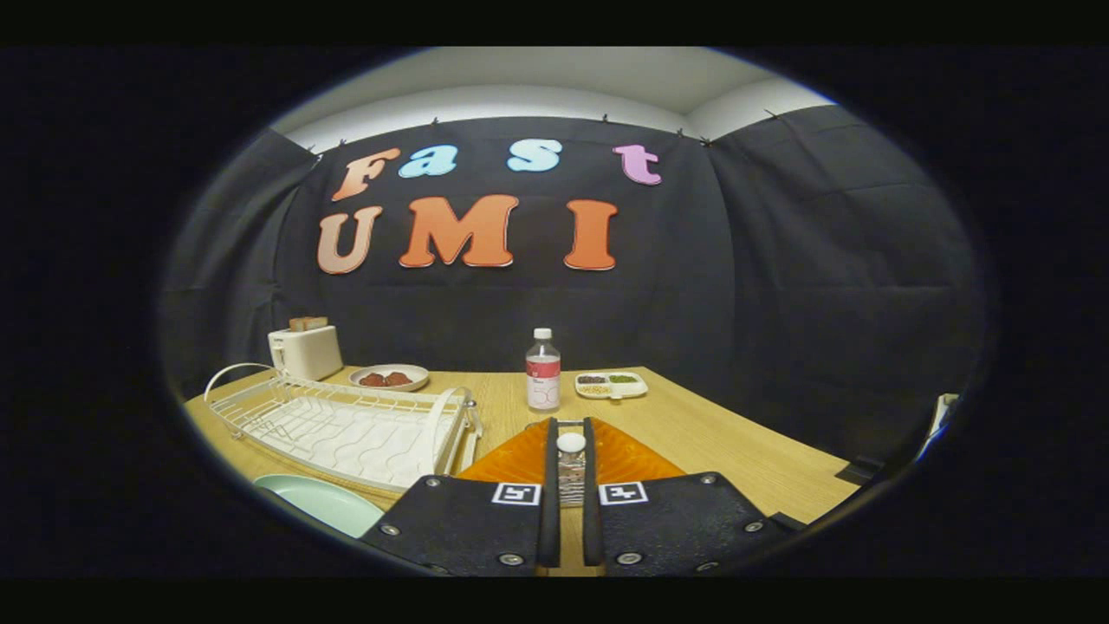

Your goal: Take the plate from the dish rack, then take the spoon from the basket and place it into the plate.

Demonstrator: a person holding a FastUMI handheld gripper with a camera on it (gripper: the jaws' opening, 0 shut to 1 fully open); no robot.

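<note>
Tongs [569,485] sit bottom centre of the frame, level and pointing straight ahead over the table [736,442]. My two black fingers [549,485] run nearly parallel with a narrow gap. In that gap I see a white rounded spoon [571,444] end near the fingertips and a ribbed, shiny length below it, lying along the fingers. It looks clamped, though I cannot confirm both fingers press on it.

Just beyond the fingertips, lower centre, an orange basket [624,459] spreads to either side; its contents are hidden behind the fingers.

Lower left: a pale green plate [321,503] flat on the table, nearest me, partly cut off by the view's edge. Touching or just behind it, the white wire dish rack [346,425] on its tray, long axis running left to right, with no dishes in its slots.

Left of centre, further back: a white toaster [305,351] with bread poking out the top, and beside it a small plate [390,377] holding dark reddish pieces.

Centre, beyond the basket: an upright clear bottle [543,371], white cap. To its right, a white divided tray [612,385] with small dark, green and pale fillings.
</note>
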